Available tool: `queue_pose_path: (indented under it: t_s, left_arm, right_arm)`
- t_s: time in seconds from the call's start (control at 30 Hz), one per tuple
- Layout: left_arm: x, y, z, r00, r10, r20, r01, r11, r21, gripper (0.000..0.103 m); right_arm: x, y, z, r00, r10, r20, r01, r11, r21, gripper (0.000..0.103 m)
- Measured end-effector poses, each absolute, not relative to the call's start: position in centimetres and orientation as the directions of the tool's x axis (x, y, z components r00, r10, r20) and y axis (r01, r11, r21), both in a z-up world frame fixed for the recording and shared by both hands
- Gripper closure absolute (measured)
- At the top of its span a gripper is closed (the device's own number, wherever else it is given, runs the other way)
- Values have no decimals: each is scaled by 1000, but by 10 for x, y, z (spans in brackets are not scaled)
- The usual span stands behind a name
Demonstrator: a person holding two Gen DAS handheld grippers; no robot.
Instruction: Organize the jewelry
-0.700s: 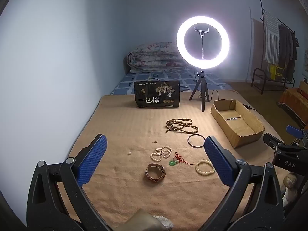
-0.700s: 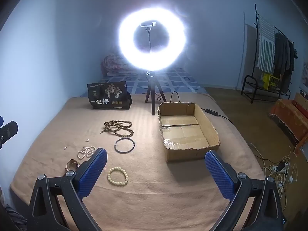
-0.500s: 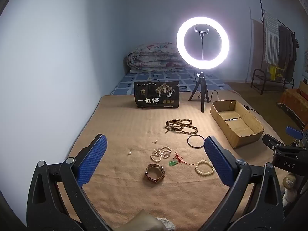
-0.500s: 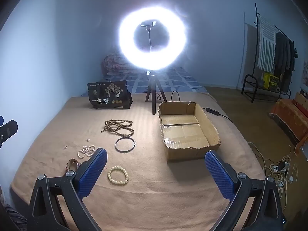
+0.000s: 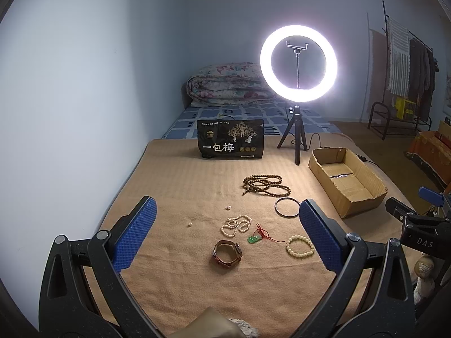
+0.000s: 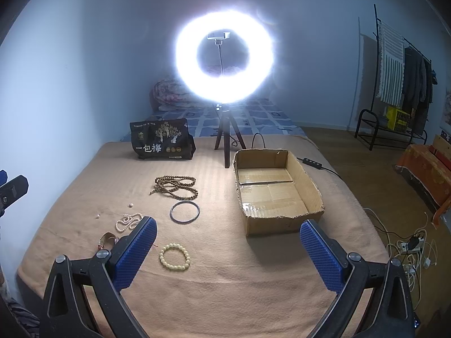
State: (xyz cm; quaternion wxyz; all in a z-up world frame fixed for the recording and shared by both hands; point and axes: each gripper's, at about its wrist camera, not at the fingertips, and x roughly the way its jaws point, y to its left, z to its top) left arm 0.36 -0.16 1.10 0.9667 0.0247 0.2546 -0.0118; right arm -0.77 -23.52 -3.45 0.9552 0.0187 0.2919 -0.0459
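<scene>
Honestly, both my left hand-held gripper [image 5: 225, 236] and right hand-held gripper [image 6: 228, 250] are spread wide, holding nothing. Jewelry's all loose on the bed blanket [image 5: 174, 186]; cardboard box [image 6: 277, 188] sits empty. Pearl necklace [image 5: 236, 225] could slip through or snag the red-cord pendant [image 5: 258, 236] beside it.

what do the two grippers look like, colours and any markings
Both the left gripper and the right gripper have matte black speckled arms with round silver pivot bolts, and jaws faced with blue dimpled pads. From the left wrist view, white letters "DAS" show on the right gripper's side.
</scene>
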Motion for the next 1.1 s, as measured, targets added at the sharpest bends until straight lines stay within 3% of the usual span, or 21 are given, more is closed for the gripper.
queue_pose_path:
  t_s: [1.1]
  left_arm:
    - [3, 4, 10, 869, -14, -494, 37, 999, 36, 0]
  right_arm:
    - [-7, -235, -34, 822, -74, -564, 96, 995, 10, 0]
